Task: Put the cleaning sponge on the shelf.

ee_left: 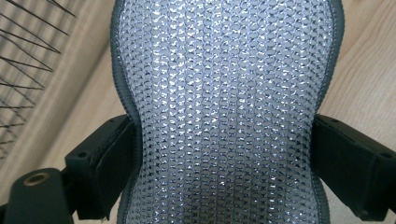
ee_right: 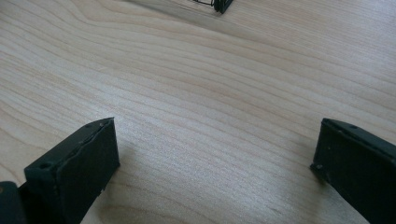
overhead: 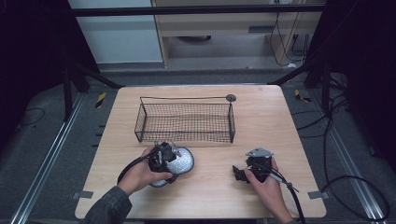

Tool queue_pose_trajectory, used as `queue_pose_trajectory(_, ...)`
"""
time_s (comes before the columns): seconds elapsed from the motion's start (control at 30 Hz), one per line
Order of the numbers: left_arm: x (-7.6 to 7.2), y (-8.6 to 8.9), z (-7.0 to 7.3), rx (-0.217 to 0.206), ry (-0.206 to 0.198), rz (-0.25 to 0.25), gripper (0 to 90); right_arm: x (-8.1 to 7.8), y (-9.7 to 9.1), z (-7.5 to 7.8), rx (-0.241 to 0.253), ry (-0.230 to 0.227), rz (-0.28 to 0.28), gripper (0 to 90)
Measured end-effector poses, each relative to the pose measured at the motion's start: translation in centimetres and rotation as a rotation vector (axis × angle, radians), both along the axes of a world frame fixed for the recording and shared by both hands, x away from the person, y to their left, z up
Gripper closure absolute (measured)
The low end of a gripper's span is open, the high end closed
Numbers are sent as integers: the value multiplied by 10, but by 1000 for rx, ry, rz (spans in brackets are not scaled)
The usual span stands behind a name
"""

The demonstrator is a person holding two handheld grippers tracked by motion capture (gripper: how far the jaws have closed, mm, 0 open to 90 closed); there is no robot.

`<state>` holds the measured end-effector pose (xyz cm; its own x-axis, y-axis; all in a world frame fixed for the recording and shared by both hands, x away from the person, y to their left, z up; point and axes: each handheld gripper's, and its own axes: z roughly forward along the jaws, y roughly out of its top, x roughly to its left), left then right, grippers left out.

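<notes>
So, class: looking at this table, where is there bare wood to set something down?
Free: the right side, between the wire basket and the table edge; the front strip between the two hands; the left edge beside the basket. Crowded: just before the basket, where the left gripper clamps the silver scrubbing pad.

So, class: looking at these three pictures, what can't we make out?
- Silver scrubbing pad: top and bottom cut off by the frame in the left gripper view; in the high view the left gripper covers part.
- Wire basket: cut off by the top edge in the right gripper view.
- Right gripper: its fingers too small and dark in the high view.
</notes>
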<state>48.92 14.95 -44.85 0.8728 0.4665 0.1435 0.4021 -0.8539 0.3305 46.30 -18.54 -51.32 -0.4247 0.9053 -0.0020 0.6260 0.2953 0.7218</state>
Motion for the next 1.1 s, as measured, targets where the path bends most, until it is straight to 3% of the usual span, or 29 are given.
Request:
queue_pose_trajectory(0.43,-3,21,31,11,-100,18,110,0,0,0,0,0,0,4)
queue_pose_trajectory(0.9,-1,35,60,27,-180,11,122,0,0,0,-2,-1,2,4)
queue_pose_trajectory(1.1,1,38,69,38,-197,8,125,0,0,0,-1,0,2,4)
